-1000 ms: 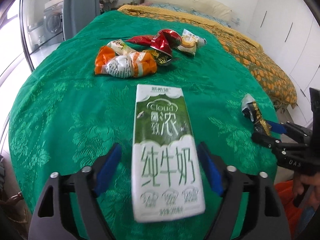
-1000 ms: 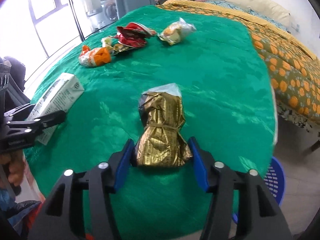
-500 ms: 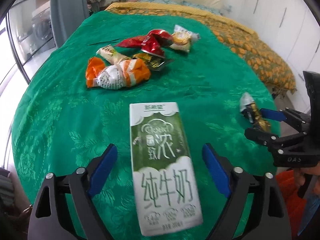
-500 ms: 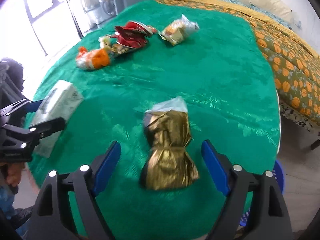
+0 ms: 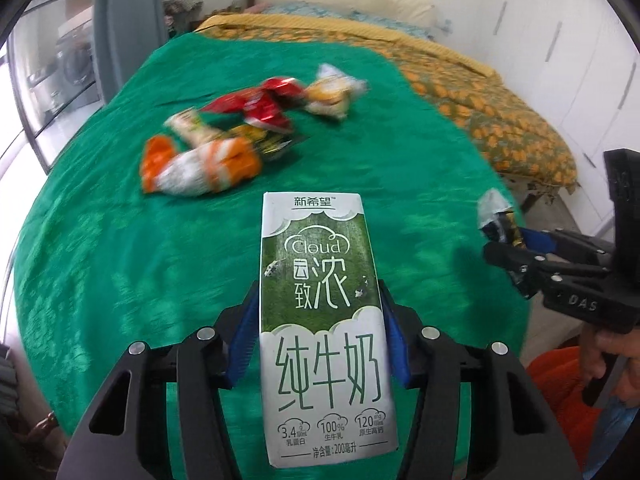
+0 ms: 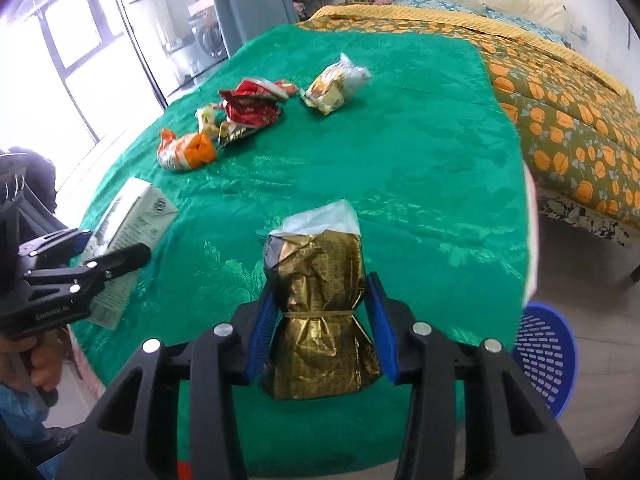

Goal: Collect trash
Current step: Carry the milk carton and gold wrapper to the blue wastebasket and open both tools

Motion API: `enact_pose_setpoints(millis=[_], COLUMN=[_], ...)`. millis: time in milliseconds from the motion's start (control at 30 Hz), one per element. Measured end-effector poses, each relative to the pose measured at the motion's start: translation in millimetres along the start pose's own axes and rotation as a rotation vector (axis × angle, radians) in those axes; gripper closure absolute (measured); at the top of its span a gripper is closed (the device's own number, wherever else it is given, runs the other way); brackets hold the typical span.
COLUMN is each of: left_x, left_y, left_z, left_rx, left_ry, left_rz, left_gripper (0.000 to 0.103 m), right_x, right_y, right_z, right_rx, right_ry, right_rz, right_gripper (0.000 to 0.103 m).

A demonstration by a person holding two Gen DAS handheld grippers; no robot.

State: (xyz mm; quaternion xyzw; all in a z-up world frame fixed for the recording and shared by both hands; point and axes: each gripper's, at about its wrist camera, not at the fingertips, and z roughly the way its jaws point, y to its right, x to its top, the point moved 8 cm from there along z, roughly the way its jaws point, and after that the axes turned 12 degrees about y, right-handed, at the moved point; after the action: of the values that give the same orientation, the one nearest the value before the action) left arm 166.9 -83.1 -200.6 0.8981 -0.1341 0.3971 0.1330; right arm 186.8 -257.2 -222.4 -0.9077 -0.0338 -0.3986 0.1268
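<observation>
Fingers (image 5: 246, 332) just closed on the milk carton (image 5: 324, 320); right ones (image 6: 262, 328) pinch the gold wrapper (image 6: 320, 312).

The wrapper pile (image 5: 224, 136) smears with motion blur, its print unreadable. The blue basket (image 6: 544, 364) is half hidden behind the bench (image 6: 400, 160) edge. The milk carton (image 6: 128, 236) is partly covered by the left tool (image 6: 116, 248).

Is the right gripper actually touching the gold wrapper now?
Touching. The right wrist view shows the right gripper, its jaws just closed, with both blue pads pressed against the gold wrapper.
</observation>
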Motion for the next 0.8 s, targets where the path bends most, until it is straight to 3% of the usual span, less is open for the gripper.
enact_pose_setpoints(millis=[167, 367, 600, 800], left_x=[12.8, 19.6, 17.6, -0.3], left_y=[55.7, 133.0, 245.7, 315.5], left_z=[10.7, 31.0, 63.0, 97.5], left_rx=[-0.081, -0.194, -0.318, -0.380], left_ry=[0.005, -0.021, -0.063, -0.095], left_rz=[0.047, 0.096, 0.183, 0.204], left_gripper=[0.050, 0.050, 0.049, 0.049], right_x=[4.5, -4.0, -27.4, -59.8], right_y=[35.7, 105.3, 206.2, 273.6], right_z=[-24.5, -57.1, -87.1, -91.4], right_rx=[-0.028, -0.140, -0.284, -0.337], right_ry=[0.040, 0.060, 0.038, 0.022], right_rz=[0.060, 0.114, 0.192, 0.292], right_gripper=[0.060, 0.060, 0.060, 0.060])
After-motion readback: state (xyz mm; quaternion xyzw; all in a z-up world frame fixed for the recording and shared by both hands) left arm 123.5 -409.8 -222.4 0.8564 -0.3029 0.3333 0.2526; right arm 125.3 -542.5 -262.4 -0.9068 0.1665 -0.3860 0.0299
